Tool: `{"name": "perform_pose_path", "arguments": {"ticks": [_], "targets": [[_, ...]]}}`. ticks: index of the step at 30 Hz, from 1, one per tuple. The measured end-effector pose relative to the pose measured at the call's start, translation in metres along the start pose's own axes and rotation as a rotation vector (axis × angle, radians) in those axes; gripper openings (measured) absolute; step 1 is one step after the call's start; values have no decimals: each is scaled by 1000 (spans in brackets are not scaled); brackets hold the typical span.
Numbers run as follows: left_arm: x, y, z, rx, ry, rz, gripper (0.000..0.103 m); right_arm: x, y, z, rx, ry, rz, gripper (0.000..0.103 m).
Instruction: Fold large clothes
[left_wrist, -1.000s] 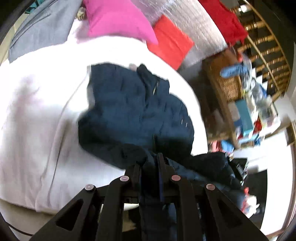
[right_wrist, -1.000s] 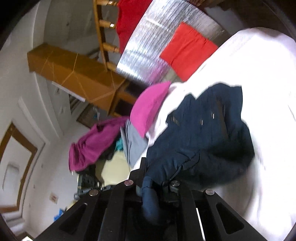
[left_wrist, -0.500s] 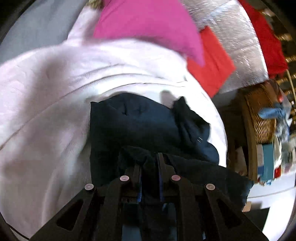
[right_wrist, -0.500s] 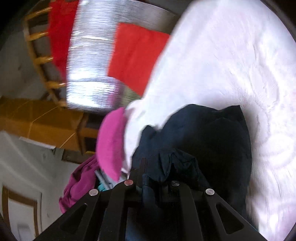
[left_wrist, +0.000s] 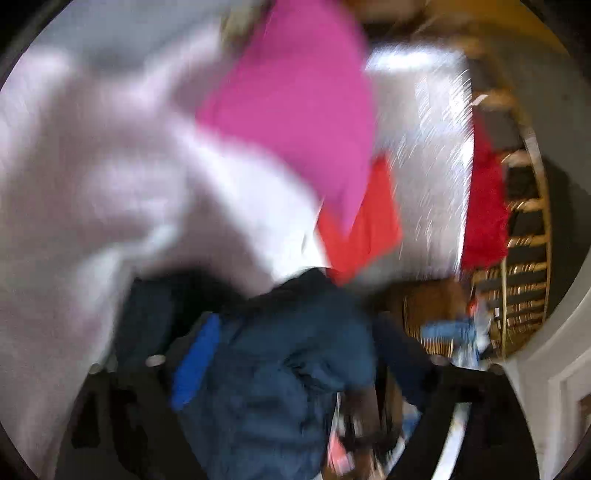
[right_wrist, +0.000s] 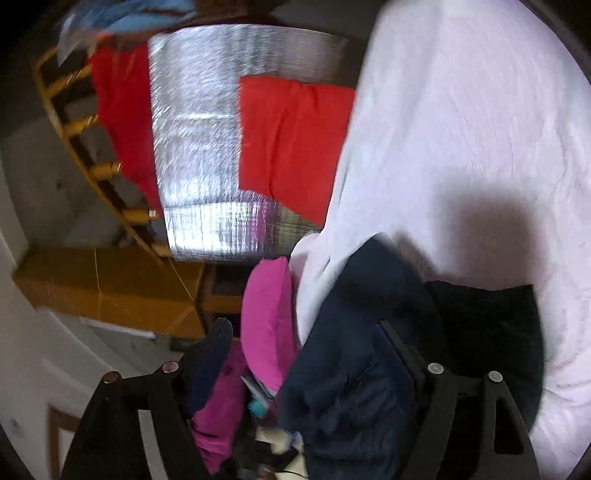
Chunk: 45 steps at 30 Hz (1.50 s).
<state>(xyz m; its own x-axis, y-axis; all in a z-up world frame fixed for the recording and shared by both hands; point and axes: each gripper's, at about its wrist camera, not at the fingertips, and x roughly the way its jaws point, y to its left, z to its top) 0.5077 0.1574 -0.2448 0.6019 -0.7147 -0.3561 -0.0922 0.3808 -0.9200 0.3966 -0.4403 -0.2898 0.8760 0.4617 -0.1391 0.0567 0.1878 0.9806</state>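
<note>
Navy puffer jacket bunched, crumpled on white sheet.

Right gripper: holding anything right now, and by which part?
Nothing is clamped. The right gripper stands wide open, and the navy jacket bunches loosely between its spread fingers on the white bedcover.

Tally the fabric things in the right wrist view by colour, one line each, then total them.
Red: 2, the red cushion and the red cloth on the wooden rail.
Pink or magenta: 2, the pink pillow and the magenta garment.
Navy: 1, the navy jacket.
White: 1, the white bedsheet.
Total: 6
</note>
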Motion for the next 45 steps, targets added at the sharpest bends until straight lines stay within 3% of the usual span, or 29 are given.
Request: {"name": "perform_pose_path", "arguments": {"ticks": [2,6,9,13,15,17,20,21,22,23,25,28,30,33,34,38,40,43,45], "targets": [[-20,-8,-15,15,-73,8,94,-16,9,-16,-52,12,-21,81],[-30,-16,-67,87,-8,81,94,-47,17,-47,-149,38,-92,81],[-46,-17,-111,186,-46,180,94,-63,19,-66,-208,57,-173,81],[-72,-2,-148,245,-102,289,94,-78,15,-94,-268,84,-242,81],[-78,3,-160,271,-157,356,94,-81,13,-108,-309,107,-244,75],[-72,12,-161,299,-167,421,94,-79,13,-122,-359,124,-262,54],[-58,25,-160,333,-122,538,94,-60,0,-133,-371,157,-324,52],[-49,30,-160,351,-91,608,94,-49,-10,-133,-378,170,-387,52],[-43,38,-161,354,-47,659,94,-40,-22,-131,-360,182,-434,43],[-39,46,-159,327,-14,648,94,-36,-30,-128,-335,189,-461,36],[-47,48,-153,284,-38,625,94,-36,-30,-125,-323,194,-473,36],[-56,31,-152,351,-139,663,94,-39,-2,-121,-423,186,-497,37],[-60,10,-154,411,-206,635,94,-40,21,-116,-489,155,-478,37],[-50,-10,-163,502,-261,625,94,-27,47,-106,-553,91,-499,56],[-41,-12,-164,527,-248,636,94,-16,52,-98,-571,68,-530,61],[0,-15,-174,615,-135,753,94,29,47,-78,-614,27,-648,61],[13,-11,-176,656,-123,819,96,60,27,-68,-579,50,-719,61],[16,-5,-179,679,-135,836,103,83,-6,-57,-546,83,-791,60],[20,2,-177,662,-113,823,103,86,1,-62,-586,77,-841,59]]}}
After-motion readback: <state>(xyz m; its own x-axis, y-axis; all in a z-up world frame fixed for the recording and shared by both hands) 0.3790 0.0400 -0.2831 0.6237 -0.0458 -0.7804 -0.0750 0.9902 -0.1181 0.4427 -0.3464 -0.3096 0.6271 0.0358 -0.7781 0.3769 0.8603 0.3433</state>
